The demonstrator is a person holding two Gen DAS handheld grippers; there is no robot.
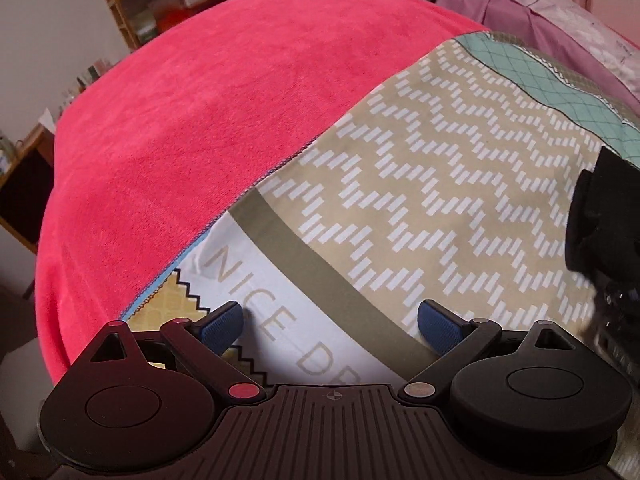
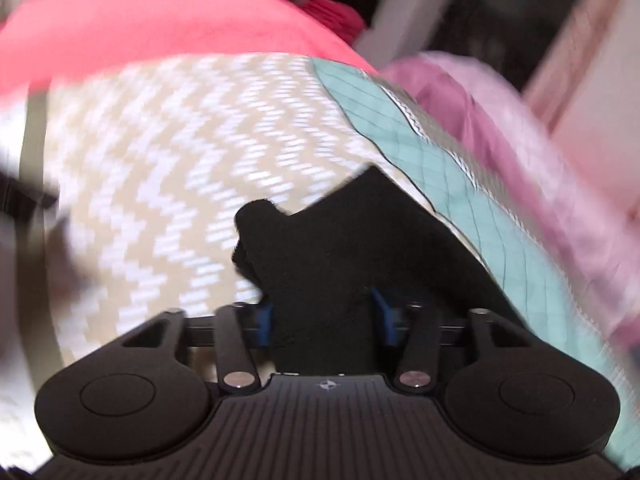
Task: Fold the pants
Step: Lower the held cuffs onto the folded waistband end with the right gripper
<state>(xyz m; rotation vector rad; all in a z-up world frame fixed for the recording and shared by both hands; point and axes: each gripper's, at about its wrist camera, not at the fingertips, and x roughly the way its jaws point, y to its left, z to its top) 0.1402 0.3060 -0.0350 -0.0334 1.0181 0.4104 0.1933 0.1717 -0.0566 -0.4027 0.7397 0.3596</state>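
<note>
My left claw (image 1: pixel 330 326) is wide open and holds nothing, low over the tan zigzag bed cover (image 1: pixel 440 184). The soft black pants (image 2: pixel 340 248) lie off to its right, pinched in my right claw (image 2: pixel 322 316).

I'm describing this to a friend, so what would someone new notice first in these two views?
First the bright pink blanket covering the far left part of the bed, beside a beige zigzag bedsheet. Next, the black pants bunched between the right tongs, which are shut on them. The left tongs hang open over the sheet's "NICE" lettering.
</note>
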